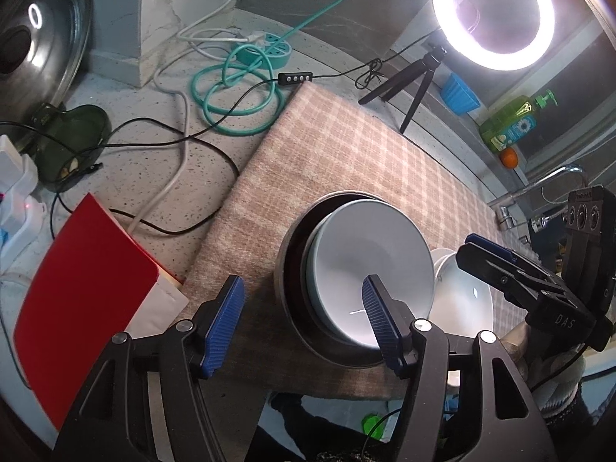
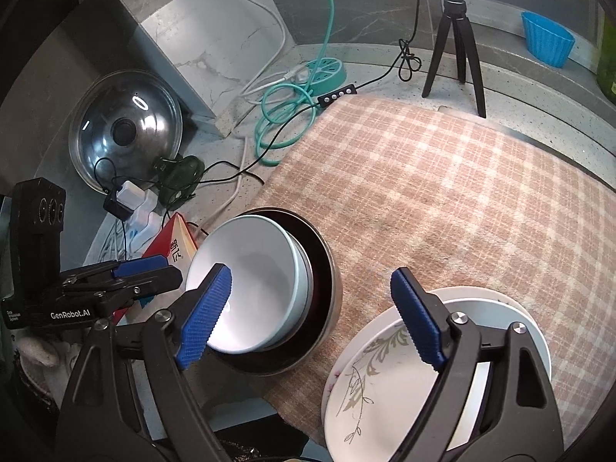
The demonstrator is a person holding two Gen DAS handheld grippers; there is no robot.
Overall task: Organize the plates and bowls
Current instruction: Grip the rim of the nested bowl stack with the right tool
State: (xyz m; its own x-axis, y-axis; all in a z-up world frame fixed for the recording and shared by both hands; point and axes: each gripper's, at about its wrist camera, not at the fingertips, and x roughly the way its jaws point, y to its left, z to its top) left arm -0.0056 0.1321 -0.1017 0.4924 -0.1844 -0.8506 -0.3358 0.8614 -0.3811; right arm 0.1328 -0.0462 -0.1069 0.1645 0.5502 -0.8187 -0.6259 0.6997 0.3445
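Note:
A white bowl (image 1: 369,254) (image 2: 250,277) sits nested in a pale bowl inside a metal bowl (image 1: 285,281) (image 2: 331,296) on the checked cloth (image 1: 346,154) (image 2: 462,192). Beside the stack to the right lies a leaf-patterned plate (image 2: 365,381) (image 1: 462,292) on a plain white plate (image 2: 531,331). My left gripper (image 1: 302,319) (image 2: 154,281) is open, with one finger over the white bowl's inside and the other outside the metal bowl. My right gripper (image 2: 312,317) (image 1: 477,250) is open wide, with one finger over the white bowl and the other above the patterned plate. Neither grips anything.
A lit ring light (image 1: 492,15) on a tripod (image 2: 454,38) stands behind the cloth. Teal and white cables (image 1: 231,96), a pot lid (image 2: 127,131) and a red book (image 1: 84,277) crowd the counter on the left. A soap bottle (image 1: 512,123) and a faucet (image 1: 539,192) are on the right.

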